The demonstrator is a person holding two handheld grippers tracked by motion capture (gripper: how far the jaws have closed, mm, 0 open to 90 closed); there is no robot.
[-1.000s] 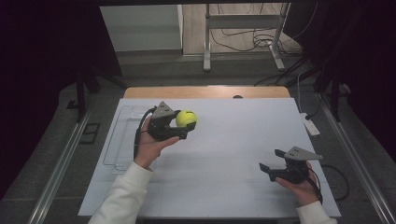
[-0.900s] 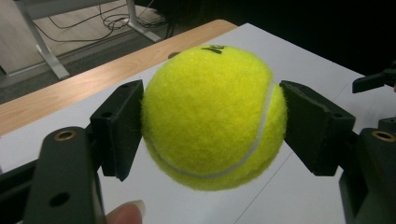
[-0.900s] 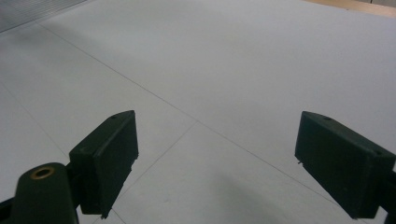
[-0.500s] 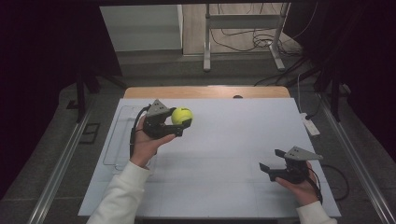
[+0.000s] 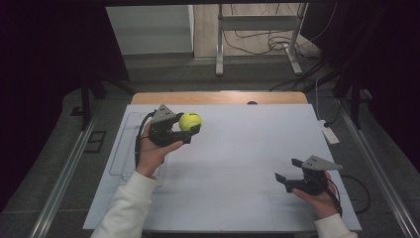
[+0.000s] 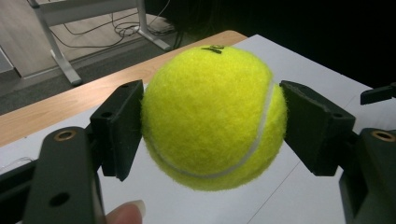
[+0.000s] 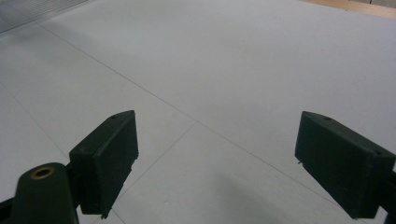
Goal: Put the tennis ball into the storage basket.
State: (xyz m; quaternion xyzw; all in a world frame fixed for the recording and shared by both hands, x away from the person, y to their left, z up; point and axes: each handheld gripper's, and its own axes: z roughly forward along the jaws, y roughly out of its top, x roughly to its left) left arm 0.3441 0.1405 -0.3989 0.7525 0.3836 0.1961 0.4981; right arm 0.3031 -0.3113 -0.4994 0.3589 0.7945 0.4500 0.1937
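The work in hand is the transfer of a tennis ball (image 5: 190,121). Judged from the present state, the pick-up is complete: the left gripper (image 5: 184,130) holds the ball clear of the desk (image 5: 237,163), with white surface visible beneath it in the left gripper view. What remains, as a judgement, is the carry and the set-down. A clear tray (image 5: 124,148) lies on the desk behind and to the outer side of the left gripper and is a possible destination; the pictures do not confirm this.

Left gripper: the fingers (image 6: 120,126) are closed on the ball. In the left gripper view one black pad presses on each side of the ball at about its widest line, so the ball sits squarely between the pads, not out at their tips. The felt bulges slightly above and below the pads. A white seam curves across the face nearest the camera, and a dark printed mark sits on top. The grip appears centred and secure. A fingertip of the person's hand (image 6: 125,212) shows just below the ball.

Right gripper (image 5: 292,173): the fingers (image 7: 108,154) stand wide apart with nothing between them. The right gripper view shows bare white desk ahead of and beneath the pads, with no object near them. This gripper sits low over the desk, well apart from the ball and the left gripper.
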